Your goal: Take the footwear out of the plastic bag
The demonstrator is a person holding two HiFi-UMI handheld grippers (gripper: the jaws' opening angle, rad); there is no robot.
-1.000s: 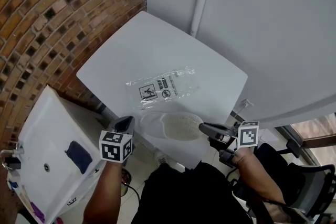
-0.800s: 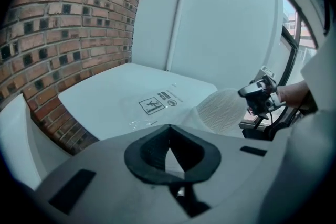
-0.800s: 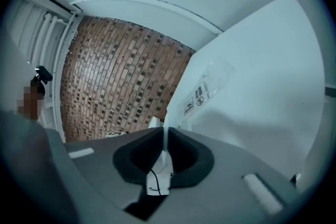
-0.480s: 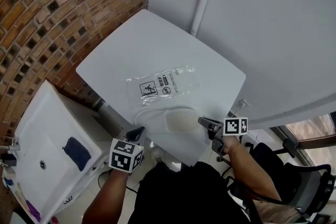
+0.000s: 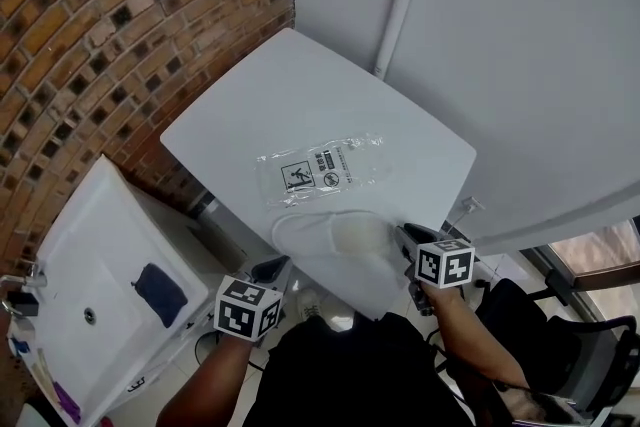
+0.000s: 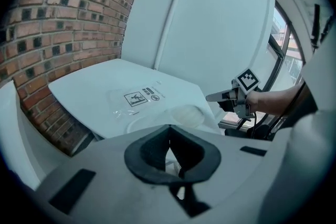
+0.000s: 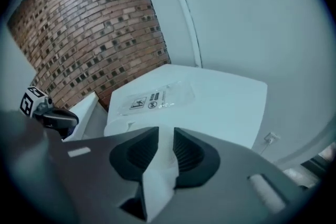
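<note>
Left gripper (image 6: 168,139) jaws together, plastic bag (image 6: 138,99) and slipper (image 6: 181,115) on table (image 6: 86,89)

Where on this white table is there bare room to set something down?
The far half of the table, between the plastic bag and the pipe, is bare; so is the strip right of the bag. The near edge is crowded: the white slipper lies there, close to the bag.

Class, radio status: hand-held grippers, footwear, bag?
Left hand-held gripper shut, empty. Right hand-held gripper has just been opening, edge of white fabric slipper between its jaws. Slipper on white table, outside clear plastic bag. Nothing blocking.
</note>
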